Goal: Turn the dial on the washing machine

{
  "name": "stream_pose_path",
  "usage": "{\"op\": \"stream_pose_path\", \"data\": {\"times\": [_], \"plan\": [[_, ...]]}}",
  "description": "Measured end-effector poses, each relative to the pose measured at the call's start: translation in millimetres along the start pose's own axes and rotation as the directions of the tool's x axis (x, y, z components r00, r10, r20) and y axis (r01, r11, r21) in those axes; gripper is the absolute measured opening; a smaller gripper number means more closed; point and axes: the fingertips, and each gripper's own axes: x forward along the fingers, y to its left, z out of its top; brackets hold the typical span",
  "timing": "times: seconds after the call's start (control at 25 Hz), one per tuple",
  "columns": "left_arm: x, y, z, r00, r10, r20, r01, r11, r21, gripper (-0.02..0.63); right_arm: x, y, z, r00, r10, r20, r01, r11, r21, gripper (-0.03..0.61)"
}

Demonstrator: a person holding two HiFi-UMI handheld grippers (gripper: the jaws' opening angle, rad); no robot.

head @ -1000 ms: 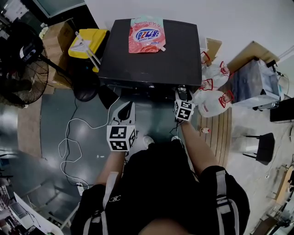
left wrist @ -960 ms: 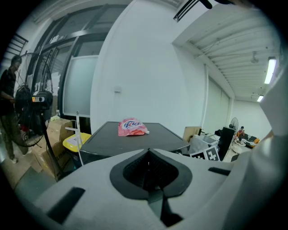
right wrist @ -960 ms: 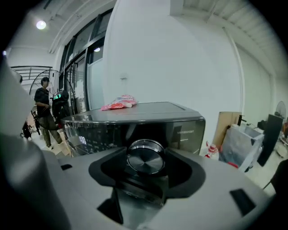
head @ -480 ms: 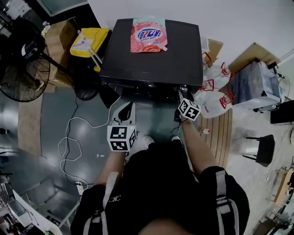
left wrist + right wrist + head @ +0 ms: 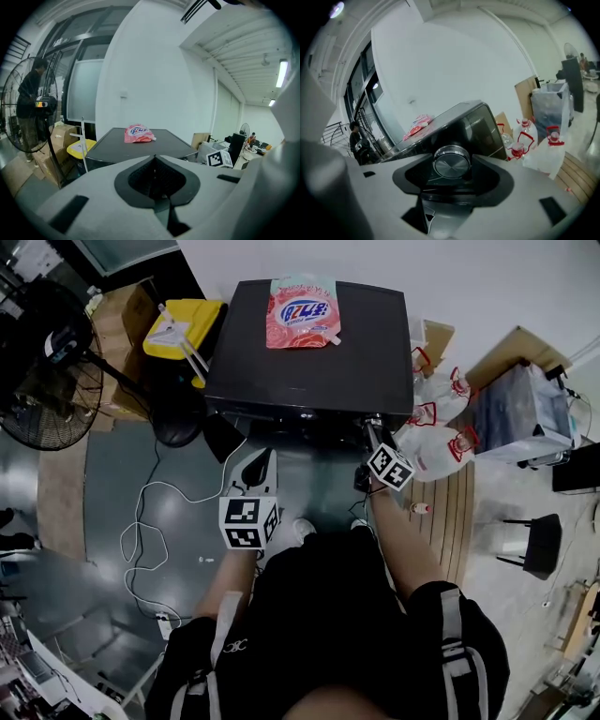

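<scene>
While the left gripper (image 5: 253, 474) is hanging back at the centre of the head view, its fingers (image 5: 93, 197) pressed together on nothing, the right gripper (image 5: 373, 434) is reaching the front edge of the washing machine (image 5: 309, 362), just right of centre. Its fingers (image 5: 499, 178) are clamping the round metal dial (image 5: 451, 162), which is sitting mid-frame in the right gripper view. The dial's axis is running straight back along those fingers, so I reckon the turn is calling for a roll of that wrist alone.
</scene>
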Motion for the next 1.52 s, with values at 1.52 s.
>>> {"op": "stream_pose_path", "data": {"times": [1.52], "plan": [[52, -103, 90, 0.984, -0.092, 0.155, 0.087, 0.995, 0.04, 0.003, -164, 109, 190, 0.931, 0.248, 0.269, -0.083, 0.859, -0.504, 0.008]]}}
